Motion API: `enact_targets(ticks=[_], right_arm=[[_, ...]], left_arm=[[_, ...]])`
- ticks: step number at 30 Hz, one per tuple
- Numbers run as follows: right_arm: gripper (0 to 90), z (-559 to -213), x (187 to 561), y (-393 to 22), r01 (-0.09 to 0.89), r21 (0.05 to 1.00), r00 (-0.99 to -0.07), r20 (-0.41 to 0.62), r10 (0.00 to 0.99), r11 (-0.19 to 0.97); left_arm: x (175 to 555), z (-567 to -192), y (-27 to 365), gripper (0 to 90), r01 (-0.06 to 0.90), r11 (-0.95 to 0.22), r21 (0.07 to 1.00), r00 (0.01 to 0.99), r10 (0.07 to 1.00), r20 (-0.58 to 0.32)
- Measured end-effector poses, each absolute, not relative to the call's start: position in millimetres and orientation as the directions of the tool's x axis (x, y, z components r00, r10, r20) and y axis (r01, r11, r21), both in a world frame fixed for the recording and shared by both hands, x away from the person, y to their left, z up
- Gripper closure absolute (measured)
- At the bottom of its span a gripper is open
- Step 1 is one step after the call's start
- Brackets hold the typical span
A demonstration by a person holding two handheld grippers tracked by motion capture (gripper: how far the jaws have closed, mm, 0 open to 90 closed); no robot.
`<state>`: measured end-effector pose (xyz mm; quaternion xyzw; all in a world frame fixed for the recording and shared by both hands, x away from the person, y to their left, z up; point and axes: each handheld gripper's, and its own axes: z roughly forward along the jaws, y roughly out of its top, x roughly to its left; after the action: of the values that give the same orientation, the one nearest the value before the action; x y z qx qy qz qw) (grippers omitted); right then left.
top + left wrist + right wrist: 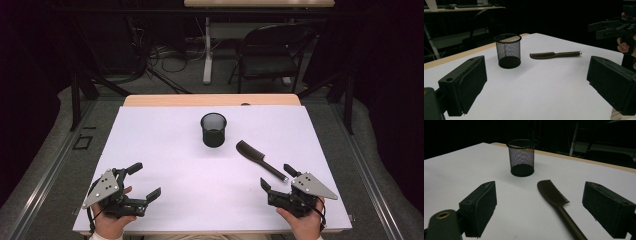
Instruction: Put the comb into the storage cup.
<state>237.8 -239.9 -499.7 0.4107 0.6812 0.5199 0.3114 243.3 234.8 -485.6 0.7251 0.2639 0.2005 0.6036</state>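
A dim room with a folding chair (267,52) and loose cables surrounds a table covered by a white sheet (165,150). At its near edge two hand-held grippers rest wide apart. The left gripper (142,181) sits near left with jaws spread and nothing between them. The right gripper (277,177) sits near right, jaws likewise parted and empty, its far jaw just beside the handle end of a dark brown plastic comb (260,160).

The comb lies flat, right of centre, handle toward the near right, toothed head toward the middle. Farther back, near the centre, stands an upright black wire-mesh cup (213,129), apart from the comb.

The comb looks light, stiff and rather slick, and lies low on the sheet; the slim handle seems the best place to pinch, across its width. The teeth look easier to damage.

The right gripper view shows the teeth (554,192) along one edge. The left gripper view gives a side-on profile and a pale metal tip (580,52) on the handle.
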Motion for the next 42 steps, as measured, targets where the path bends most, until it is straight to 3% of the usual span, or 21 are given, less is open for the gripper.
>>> enact_targets(ticks=[29,42], right_arm=[[8.8,-509,247,-243,0.325,0.933,-0.459,0.009,0.888,0.158],[14.5,-512,254,-249,0.386,0.908,-0.45,0.032,0.892,0.162]], left_arm=[[248,-497,235,3.0,0.219,-0.118,0.969,0.791,0.603,-0.105],[250,-500,234,3.0,0.238,-0.134,0.962,0.79,0.603,-0.112]])
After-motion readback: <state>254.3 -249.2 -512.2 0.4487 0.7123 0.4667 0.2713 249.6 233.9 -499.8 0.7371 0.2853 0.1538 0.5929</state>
